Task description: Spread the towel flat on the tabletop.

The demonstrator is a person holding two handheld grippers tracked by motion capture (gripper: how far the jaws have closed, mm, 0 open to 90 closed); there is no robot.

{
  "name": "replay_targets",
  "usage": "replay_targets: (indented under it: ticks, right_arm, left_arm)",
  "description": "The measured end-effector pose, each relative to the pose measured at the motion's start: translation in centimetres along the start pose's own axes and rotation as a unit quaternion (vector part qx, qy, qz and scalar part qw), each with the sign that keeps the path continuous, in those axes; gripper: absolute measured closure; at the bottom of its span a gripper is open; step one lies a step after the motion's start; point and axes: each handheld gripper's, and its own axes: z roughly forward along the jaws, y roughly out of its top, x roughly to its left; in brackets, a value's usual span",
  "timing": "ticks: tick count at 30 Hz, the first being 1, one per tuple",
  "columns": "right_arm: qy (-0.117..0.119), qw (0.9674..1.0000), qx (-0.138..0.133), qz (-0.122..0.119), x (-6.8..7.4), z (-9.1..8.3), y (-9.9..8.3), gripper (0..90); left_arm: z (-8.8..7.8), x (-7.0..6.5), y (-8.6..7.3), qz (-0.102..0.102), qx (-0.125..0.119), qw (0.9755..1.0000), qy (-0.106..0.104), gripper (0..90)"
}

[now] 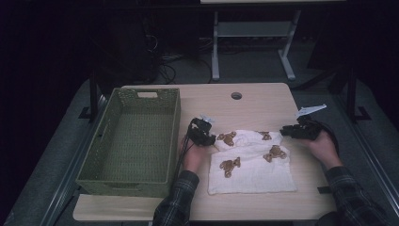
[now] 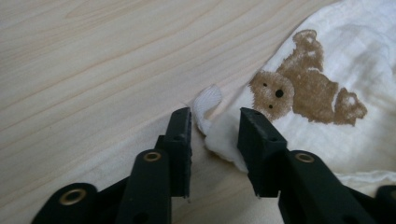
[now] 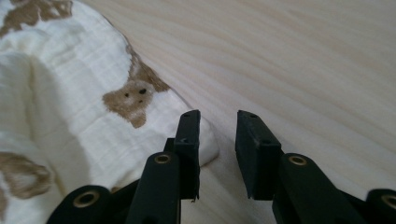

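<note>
A white cloth point(image 1: 254, 172) printed with brown bears lies rumpled on the right half of the wooden table point(image 1: 256, 106). My left gripper point(image 1: 213, 140) is at the cloth's far left corner. In the left gripper view the gripper point(image 2: 215, 116) is open, and that bunched corner of the cloth point(image 2: 219, 137) sits in the gap between the jaws. My right gripper point(image 1: 284, 132) is at the cloth's far right corner. In the right gripper view it point(image 3: 218, 116) is open over bare wood, and the edge of the cloth point(image 3: 70, 79) lies against its left jaw.
An empty green woven basket point(image 1: 123, 187) stands on the left half of the table, close to the left hand. A round cable hole point(image 1: 236, 95) sits near the far edge. Beyond the table stand a white desk frame point(image 1: 215, 52) and dark floor.
</note>
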Motion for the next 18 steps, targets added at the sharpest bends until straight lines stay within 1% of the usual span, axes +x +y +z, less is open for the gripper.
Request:
replay_targets:
  ticks: [2,3,5,6,7,8,12,14,17,18]
  right_arm:
    - [0.005,1.0000,0.007,0.001,-0.2,0.5,-0.1,71.9]
    - [0.008,0.9999,0.007,-0.001,-0.3,0.8,-0.2,74.9]
    - [0.012,0.9999,0.009,0.001,-0.3,0.8,-0.1,79.8]
    - [0.013,0.9999,0.009,0.002,-0.3,0.8,-0.1,81.9]
    - [0.016,0.9998,0.008,0.000,-0.3,0.8,-0.1,84.0]
    - [0.016,0.9998,0.007,-0.007,-0.3,0.8,-0.1,84.7]
    - [0.012,0.9999,0.000,-0.009,0.0,0.4,0.3,85.7]
    - [0.012,0.9998,-0.012,-0.011,0.0,0.0,0.9,85.9]
    - [0.008,0.9995,-0.026,-0.015,-0.1,-0.5,1.9,86.0]
    - [0.005,0.9993,-0.030,-0.020,-0.3,-0.5,2.2,86.0]
  left_arm:
    - [0.1,0.0,0.1,0.002,0.000,1.0000,0.001,69.6]
    - [0.1,0.0,0.2,0.007,0.001,1.0000,0.001,72.2]
    - [0.2,-0.1,0.3,0.008,0.002,1.0000,0.000,78.1]
    - [0.2,-0.1,0.4,0.012,0.001,0.9999,-0.001,81.2]
    - [0.2,-0.1,0.5,0.012,-0.001,0.9999,-0.001,83.8]
    - [0.2,0.0,0.6,0.010,-0.003,0.9999,0.000,84.9]
    - [-0.3,0.4,1.2,0.005,-0.017,0.9998,0.003,85.9]
    - [-0.6,0.7,1.8,0.008,-0.019,0.9998,0.006,85.9]
    - [-0.9,1.1,2.7,0.002,-0.031,0.9995,0.012,86.0]
    - [-0.9,1.3,3.0,0.002,-0.032,0.9994,0.014,85.9]
